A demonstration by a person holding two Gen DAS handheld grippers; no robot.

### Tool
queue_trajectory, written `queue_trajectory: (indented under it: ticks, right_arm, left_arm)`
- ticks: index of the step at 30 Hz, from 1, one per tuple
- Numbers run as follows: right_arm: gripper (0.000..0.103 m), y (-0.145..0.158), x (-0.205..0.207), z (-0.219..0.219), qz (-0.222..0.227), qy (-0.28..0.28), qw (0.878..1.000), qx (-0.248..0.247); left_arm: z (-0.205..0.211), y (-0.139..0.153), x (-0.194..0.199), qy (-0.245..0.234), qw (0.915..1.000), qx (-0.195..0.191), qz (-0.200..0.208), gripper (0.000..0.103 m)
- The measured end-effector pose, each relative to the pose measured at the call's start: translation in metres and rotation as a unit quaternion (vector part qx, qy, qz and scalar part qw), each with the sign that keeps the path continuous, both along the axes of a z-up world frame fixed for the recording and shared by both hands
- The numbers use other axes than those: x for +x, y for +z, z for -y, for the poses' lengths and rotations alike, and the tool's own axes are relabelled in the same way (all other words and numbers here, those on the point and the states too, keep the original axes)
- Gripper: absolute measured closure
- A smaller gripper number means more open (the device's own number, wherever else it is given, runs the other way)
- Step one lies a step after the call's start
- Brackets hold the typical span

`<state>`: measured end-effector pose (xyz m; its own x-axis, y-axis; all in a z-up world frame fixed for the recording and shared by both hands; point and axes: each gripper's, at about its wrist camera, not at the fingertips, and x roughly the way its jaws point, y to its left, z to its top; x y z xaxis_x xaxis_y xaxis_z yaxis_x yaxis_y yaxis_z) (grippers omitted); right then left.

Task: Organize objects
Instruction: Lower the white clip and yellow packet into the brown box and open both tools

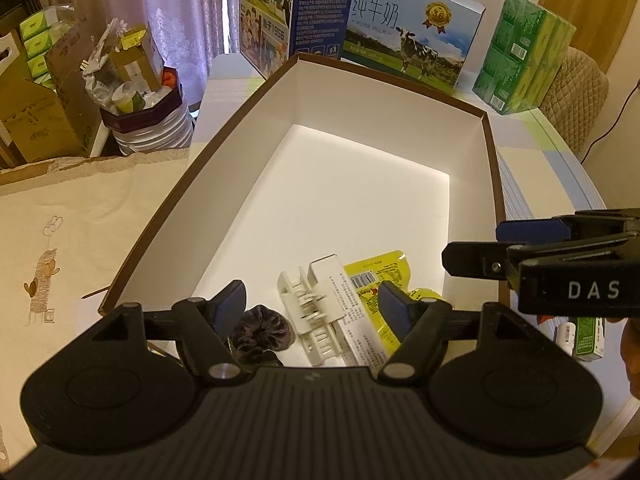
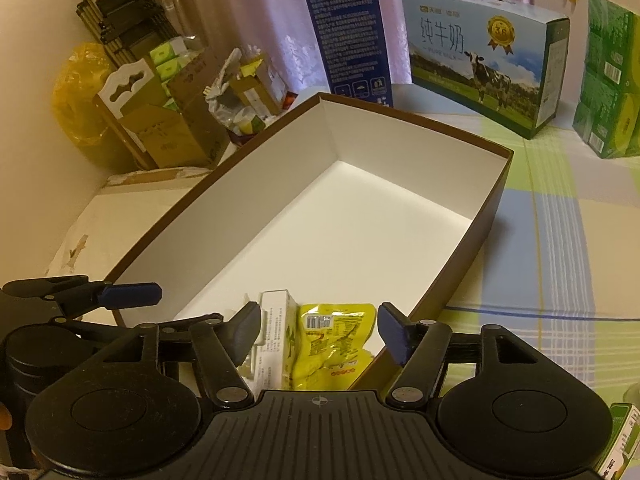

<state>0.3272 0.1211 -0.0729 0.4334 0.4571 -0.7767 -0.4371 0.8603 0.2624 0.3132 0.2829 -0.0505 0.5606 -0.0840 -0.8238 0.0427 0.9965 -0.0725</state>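
Note:
A large box with a brown rim (image 1: 494, 168) (image 2: 490, 204) and white inside lies open on the table. At its near end lie a dark scrunchie (image 1: 262, 332), a white claw clip (image 1: 306, 314), a slim white carton (image 1: 340, 292) (image 2: 276, 328) and a yellow snack packet (image 1: 390, 276) (image 2: 332, 338). My left gripper (image 1: 313, 305) hangs open just above these, holding nothing. My right gripper (image 2: 319, 320) is open and empty over the packet and the box's right wall. It also shows at the right edge of the left wrist view (image 1: 476, 246).
Milk cartons (image 1: 404, 36) (image 2: 480, 56), a tall blue carton (image 2: 348, 28) and green tissue packs (image 1: 524, 52) stand beyond the box. Cardboard boxes (image 2: 168, 120) crowd the left. A small green-and-white box (image 1: 586, 338) (image 2: 622, 440) lies right of the big box on the plaid cloth (image 2: 552, 240).

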Motion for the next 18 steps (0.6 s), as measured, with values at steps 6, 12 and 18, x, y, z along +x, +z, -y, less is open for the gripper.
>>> queue_trajectory:
  ticks: [6, 12, 18]
  right_arm:
    - [0.04, 0.003, -0.006, 0.005, 0.004, 0.002, 1.0, 0.012]
    - [0.04, 0.009, -0.014, 0.016, 0.009, 0.003, 0.999, 0.031]
    - [0.04, 0.018, -0.023, 0.033, 0.017, -0.001, 0.999, 0.05]
  left_arm:
    - [0.002, 0.008, -0.006, 0.005, 1.0, 0.002, 0.008, 0.033]
    - [0.006, 0.016, -0.016, 0.008, 0.9998, -0.001, 0.016, 0.033]
    - [0.013, 0.024, -0.028, 0.009, 0.9996, -0.009, 0.024, 0.033]
